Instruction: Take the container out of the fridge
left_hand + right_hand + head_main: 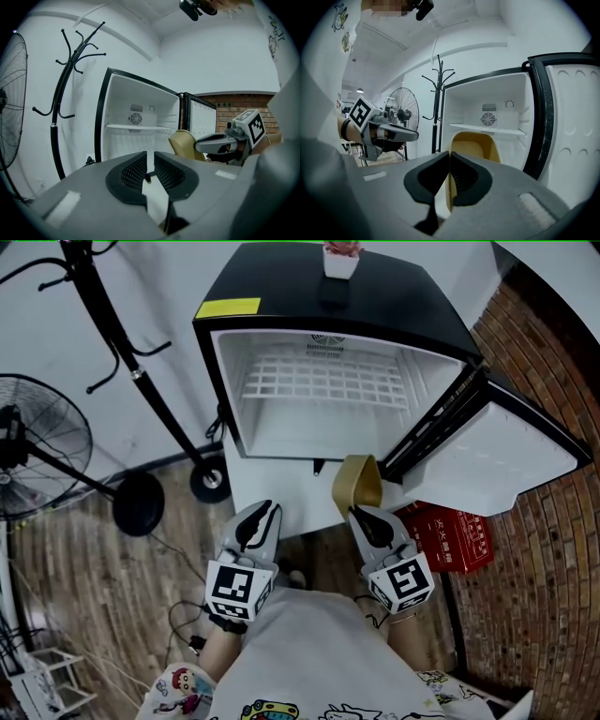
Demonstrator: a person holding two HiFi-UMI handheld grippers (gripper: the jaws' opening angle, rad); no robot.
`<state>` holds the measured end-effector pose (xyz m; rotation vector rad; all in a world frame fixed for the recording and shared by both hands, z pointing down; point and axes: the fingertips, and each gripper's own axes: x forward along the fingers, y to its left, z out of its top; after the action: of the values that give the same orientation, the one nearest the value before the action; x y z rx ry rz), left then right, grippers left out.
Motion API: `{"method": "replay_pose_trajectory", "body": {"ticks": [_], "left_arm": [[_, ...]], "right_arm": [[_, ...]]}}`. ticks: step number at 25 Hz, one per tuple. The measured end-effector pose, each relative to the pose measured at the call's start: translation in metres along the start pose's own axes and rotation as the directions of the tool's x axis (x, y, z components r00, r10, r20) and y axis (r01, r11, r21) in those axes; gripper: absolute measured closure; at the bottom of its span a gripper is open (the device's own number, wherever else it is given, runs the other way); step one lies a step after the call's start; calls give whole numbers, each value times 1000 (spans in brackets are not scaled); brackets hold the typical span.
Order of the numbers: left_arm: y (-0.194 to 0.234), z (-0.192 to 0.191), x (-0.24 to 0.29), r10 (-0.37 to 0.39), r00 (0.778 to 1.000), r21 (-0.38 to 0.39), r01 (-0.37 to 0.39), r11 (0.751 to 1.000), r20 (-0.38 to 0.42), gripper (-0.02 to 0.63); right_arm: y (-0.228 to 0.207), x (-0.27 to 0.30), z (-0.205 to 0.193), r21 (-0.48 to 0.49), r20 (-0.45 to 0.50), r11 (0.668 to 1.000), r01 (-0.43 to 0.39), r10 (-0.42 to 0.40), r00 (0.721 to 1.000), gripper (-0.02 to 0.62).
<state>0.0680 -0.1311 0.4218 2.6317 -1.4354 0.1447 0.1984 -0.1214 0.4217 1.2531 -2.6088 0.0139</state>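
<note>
Grippers before the open fridge [281, 282], one loaded and one empty.
The right gripper [449, 157] is clamped on the rim of the tan container [476, 150], holding it in the air just in front of the fridge's opening, outside the cabinet. The left gripper [151, 157] hangs beside it, jaws a narrow gap apart with nothing between them. Beyond, a wire shelf [323, 381] spans the white interior. The door [497, 460] stands swung to the right, near a red box [455, 540] on the floor.

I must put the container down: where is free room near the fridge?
Free: the black fridge top beside the plant pot, and the wire shelf inside. Crowded: under the open door, where the red box lies.
</note>
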Motion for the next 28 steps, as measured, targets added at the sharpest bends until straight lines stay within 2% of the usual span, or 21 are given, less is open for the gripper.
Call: {"method": "replay_pose_trajectory", "body": {"ticks": [12, 28], "left_arm": [[-1, -5, 1, 12, 1000, 10, -12, 1000, -13, 603], [-1, -10, -2, 16, 1000, 0, -16, 1000, -21, 604]], "right_arm": [[-7, -5, -4, 98, 45, 995, 6, -10, 999, 583], [-11, -13, -8, 123, 48, 992, 22, -29, 998, 584]]}}
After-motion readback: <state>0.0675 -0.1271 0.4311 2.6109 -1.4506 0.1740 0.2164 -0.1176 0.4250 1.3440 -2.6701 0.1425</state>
